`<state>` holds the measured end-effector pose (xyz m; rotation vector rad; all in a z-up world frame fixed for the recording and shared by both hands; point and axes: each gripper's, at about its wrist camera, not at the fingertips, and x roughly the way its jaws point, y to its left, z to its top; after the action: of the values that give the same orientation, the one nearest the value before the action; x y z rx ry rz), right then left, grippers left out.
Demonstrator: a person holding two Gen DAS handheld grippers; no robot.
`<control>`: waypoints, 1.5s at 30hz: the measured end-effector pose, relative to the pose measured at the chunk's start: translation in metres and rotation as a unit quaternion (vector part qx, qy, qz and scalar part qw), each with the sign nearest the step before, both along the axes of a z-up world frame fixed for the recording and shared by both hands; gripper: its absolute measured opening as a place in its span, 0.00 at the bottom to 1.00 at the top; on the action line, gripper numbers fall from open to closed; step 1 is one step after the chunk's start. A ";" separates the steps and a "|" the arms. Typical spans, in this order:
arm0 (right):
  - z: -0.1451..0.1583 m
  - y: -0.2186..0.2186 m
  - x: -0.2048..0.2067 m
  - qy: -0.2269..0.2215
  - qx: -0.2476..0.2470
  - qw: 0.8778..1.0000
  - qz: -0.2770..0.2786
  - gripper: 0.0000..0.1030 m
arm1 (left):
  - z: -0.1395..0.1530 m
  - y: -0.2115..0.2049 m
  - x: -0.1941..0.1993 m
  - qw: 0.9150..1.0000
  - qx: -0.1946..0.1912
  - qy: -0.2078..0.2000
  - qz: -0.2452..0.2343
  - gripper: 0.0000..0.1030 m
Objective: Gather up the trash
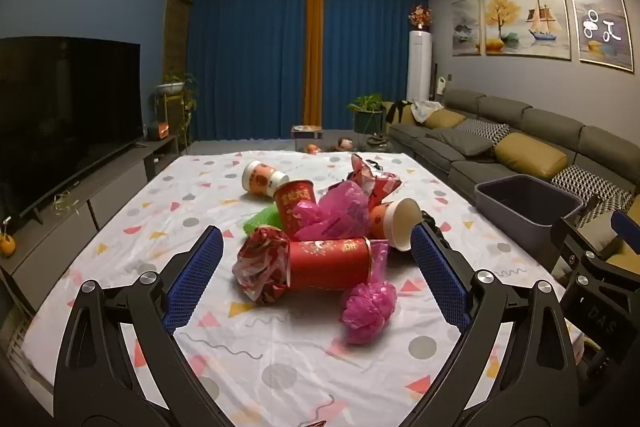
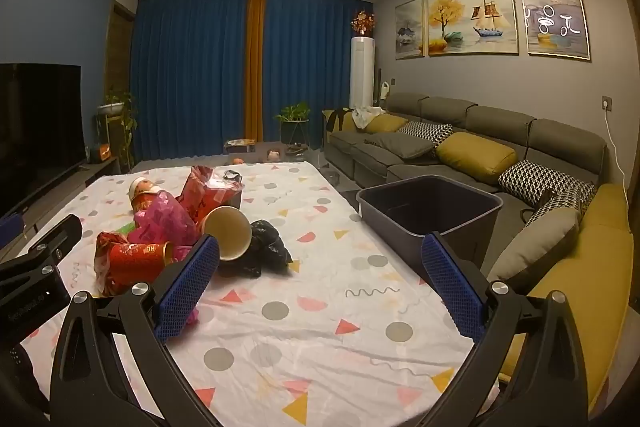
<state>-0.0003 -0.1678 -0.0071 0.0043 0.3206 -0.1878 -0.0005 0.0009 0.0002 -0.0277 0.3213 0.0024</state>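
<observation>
While both units hover above the near edge of the tabletop point(image 1: 120, 227), the left claw point(image 1: 316, 255) stands with its jaws spread wide and nothing between the blue pads point(image 1: 196, 279). In the left wrist view, the trash pile occupies the centre of the frame, beyond the fingertips. A red paper cup point(image 1: 329, 263) lies on its side at the front of the pile, with a crumpled red wrapper point(image 1: 262, 267) touching its left end. A pink plastic ball point(image 1: 368, 311) lies just in front of the cup, lower centre. Behind the cup, a second red cup point(image 1: 294, 205) stands roughly upright, with a pink bag point(image 1: 340, 211) pressed against it. A white and orange cup point(image 1: 262, 179) lies tipped over behind the pile, upper centre-left. A further cup with a pale interior point(image 1: 402, 223) lies with its mouth towards the camera, at the right of the pile.

The right claw point(image 2: 320, 255) is likewise fully open and empty. In the right wrist view, the pile sits at centre-left and a black bag point(image 2: 268, 251) rests against the open-mouthed cup. A dark grey bin point(image 2: 428, 211) stands off the right edge of the tabletop, beside the sofa point(image 2: 500, 135), centre-right of the frame
</observation>
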 end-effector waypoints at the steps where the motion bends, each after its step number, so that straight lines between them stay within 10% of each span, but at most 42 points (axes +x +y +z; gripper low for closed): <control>1: 0.000 0.000 0.000 0.000 0.000 1.000 0.000 0.95 | 0.000 0.000 0.000 1.000 0.000 0.000 0.001 0.90; 45: 0.002 -0.004 -0.001 -0.006 0.003 1.000 -0.003 0.95 | 0.000 -0.004 0.003 1.000 -0.001 0.010 -0.001 0.90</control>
<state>-0.0018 -0.1717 -0.0049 0.0132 0.3086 -0.1933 0.0026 -0.0027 -0.0003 -0.0299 0.3416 0.0005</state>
